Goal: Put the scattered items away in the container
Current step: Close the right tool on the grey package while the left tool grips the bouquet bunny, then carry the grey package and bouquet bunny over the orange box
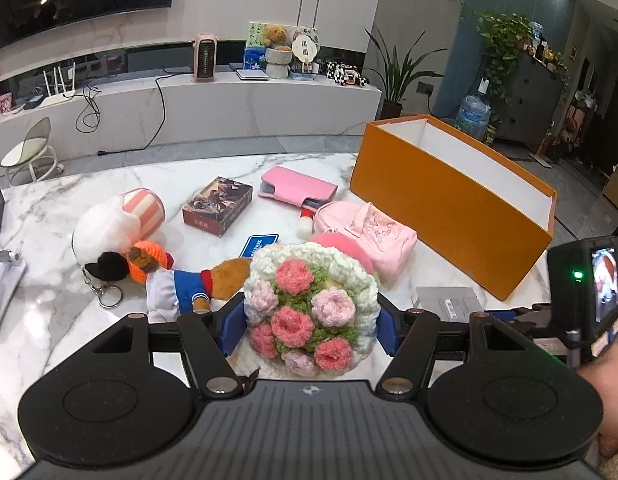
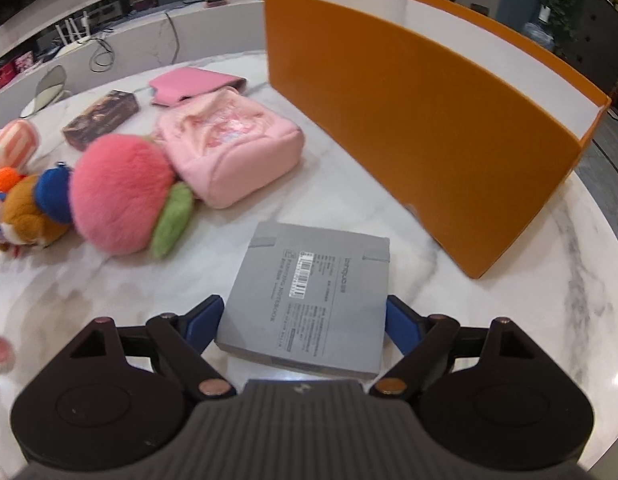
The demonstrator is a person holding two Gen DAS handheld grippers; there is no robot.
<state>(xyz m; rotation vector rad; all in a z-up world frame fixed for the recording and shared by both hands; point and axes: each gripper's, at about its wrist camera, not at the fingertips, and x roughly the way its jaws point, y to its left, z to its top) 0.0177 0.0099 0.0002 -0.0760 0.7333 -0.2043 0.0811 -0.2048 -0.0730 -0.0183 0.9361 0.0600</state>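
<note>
Left tool (image 1: 311, 320) clamped on crochet bouquet (image 1: 309, 312), right tool (image 2: 301, 320) (blue pads) astride grey box (image 2: 309, 296).

The grey notebook box (image 2: 309, 296) carries a barcode label and the printed word "NOTEBOOK"; the smaller print is unreadable.

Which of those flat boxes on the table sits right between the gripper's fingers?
The grey notebook box, flanked by the right gripper fingers. The dark illustrated box lies farther off, beside the pink wallet.
</note>
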